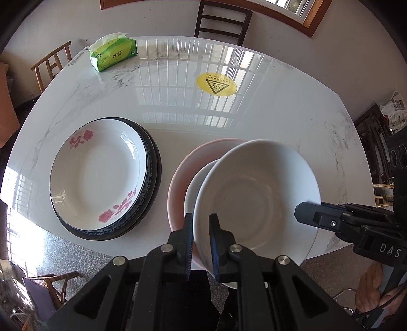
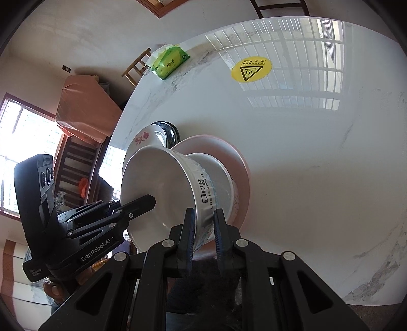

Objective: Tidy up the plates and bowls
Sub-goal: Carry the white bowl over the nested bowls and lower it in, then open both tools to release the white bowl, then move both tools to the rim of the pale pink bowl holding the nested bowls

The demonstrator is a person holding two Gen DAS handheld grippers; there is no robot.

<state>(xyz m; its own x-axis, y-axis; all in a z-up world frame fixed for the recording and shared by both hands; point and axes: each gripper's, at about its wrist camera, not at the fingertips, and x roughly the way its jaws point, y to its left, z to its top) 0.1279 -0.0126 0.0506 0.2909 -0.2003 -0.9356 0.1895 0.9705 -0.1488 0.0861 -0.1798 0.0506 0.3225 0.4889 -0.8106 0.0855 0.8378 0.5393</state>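
A white bowl (image 1: 254, 198) with black lettering on its side (image 2: 203, 193) sits tilted over a smaller white bowl (image 1: 195, 188) inside a pink bowl (image 1: 183, 168) on the marble table (image 1: 254, 114). My left gripper (image 1: 201, 236) is shut on the white bowl's near rim. My right gripper (image 2: 204, 229) is shut on the same bowl's rim from the other side, and it shows at the right of the left wrist view (image 1: 305, 211). A rose-patterned plate (image 1: 99, 178) lies on a dark-rimmed plate (image 1: 152, 175) to the left.
A green tissue pack (image 1: 112, 53) lies at the table's far left. A yellow heat-warning sticker (image 1: 216, 84) marks the middle of the table. Wooden chairs (image 1: 221, 23) stand around the table. The near table edge runs just under the bowls.
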